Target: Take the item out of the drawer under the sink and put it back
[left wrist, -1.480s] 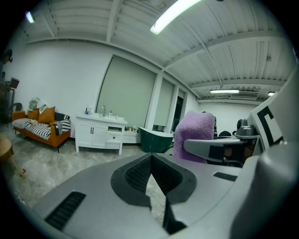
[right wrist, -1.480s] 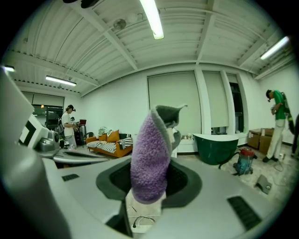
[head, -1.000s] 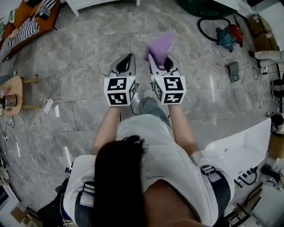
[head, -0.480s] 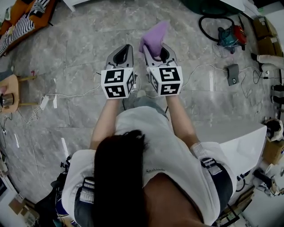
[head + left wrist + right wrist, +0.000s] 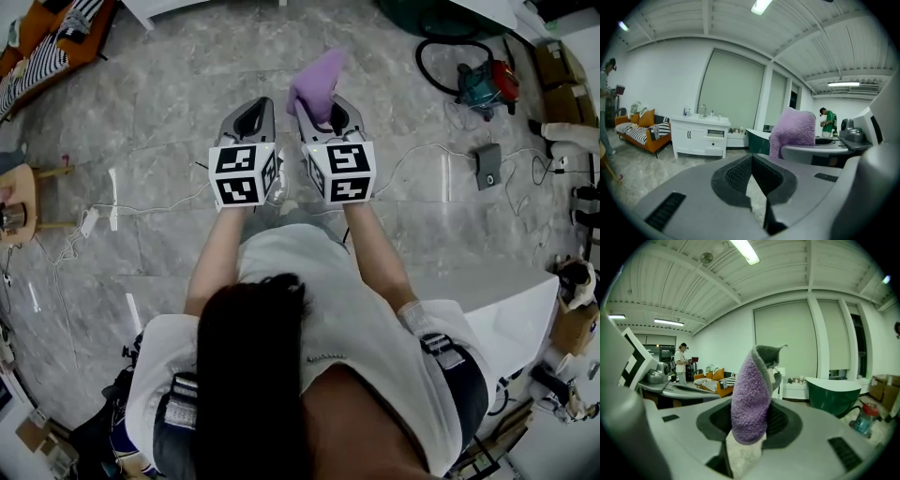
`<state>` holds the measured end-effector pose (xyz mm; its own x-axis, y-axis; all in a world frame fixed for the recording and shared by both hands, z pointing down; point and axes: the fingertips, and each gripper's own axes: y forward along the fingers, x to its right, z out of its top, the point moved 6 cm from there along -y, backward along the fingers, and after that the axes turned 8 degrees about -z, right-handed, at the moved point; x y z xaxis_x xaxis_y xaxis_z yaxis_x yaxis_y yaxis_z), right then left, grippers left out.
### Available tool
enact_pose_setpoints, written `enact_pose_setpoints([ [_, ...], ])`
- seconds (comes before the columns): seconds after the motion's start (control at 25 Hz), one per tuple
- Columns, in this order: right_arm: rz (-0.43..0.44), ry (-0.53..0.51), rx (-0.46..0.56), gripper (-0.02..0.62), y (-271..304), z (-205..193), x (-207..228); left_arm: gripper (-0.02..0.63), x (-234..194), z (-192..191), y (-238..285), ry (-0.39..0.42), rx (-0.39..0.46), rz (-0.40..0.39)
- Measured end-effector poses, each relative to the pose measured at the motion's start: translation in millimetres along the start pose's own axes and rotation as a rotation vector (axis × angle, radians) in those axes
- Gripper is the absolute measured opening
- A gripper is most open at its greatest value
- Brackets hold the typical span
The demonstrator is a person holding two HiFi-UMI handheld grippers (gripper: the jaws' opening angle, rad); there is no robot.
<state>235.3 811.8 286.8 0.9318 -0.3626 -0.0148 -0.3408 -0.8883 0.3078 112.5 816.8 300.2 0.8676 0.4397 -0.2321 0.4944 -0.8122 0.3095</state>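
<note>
White vanity drawer ajar, contents unreadable. Right claw pinches fuzzy purple cloth; left claw closed, empty.

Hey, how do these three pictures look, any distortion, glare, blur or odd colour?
Head view: evenly lit and sharp, tile lines on the floor bowing toward the edges. Left gripper view: heavy fisheye with black corners, ceiling lamp blown out, nearest foreground soft. Right gripper view: same fisheye, slight green tint, purple cloth sharp enough to show its pile.

We note a mock-home studio: sink vanity, striped sofa, green bathtub, vacuum cleaner on marble floor.
</note>
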Motion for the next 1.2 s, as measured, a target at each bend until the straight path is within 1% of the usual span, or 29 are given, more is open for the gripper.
enact_pose_setpoints([
  [0.28, -0.015, 0.018, 0.013, 0.156, 4.4, 5.0, 8.2, 0.003, 1.5, 10.6, 2.7, 0.018, 0.043, 0.006],
  [0.48, 0.016, 0.083, -0.002, 0.156, 10.3, -0.8, 3.8, 0.004, -4.6, 3.4, 5.2, 0.005, 0.025, 0.005],
  [0.68, 0.009, 0.059, -0.019, 0.156, 18.3, -6.8, 10.9, 0.003, -8.5, 0.0, 16.4, -0.005, 0.018, 0.005],
  [0.88, -0.018, 0.066, 0.002, 0.156, 32.3, -1.8, 20.7, 0.003, -15.3, 9.4, 33.2, 0.006, 0.028, -0.008],
  [1.04, -0.022, 0.057, 0.017, 0.156, 52.1, 4.1, 24.5, 0.003, -29.0, 17.8, 52.4, 0.020, 0.032, -0.013],
  [1.2, -0.026, 0.053, 0.009, 0.156, 80.5, 9.6, 31.9, 0.003, -47.7, 28.7, 71.7, 0.026, 0.035, -0.006],
])
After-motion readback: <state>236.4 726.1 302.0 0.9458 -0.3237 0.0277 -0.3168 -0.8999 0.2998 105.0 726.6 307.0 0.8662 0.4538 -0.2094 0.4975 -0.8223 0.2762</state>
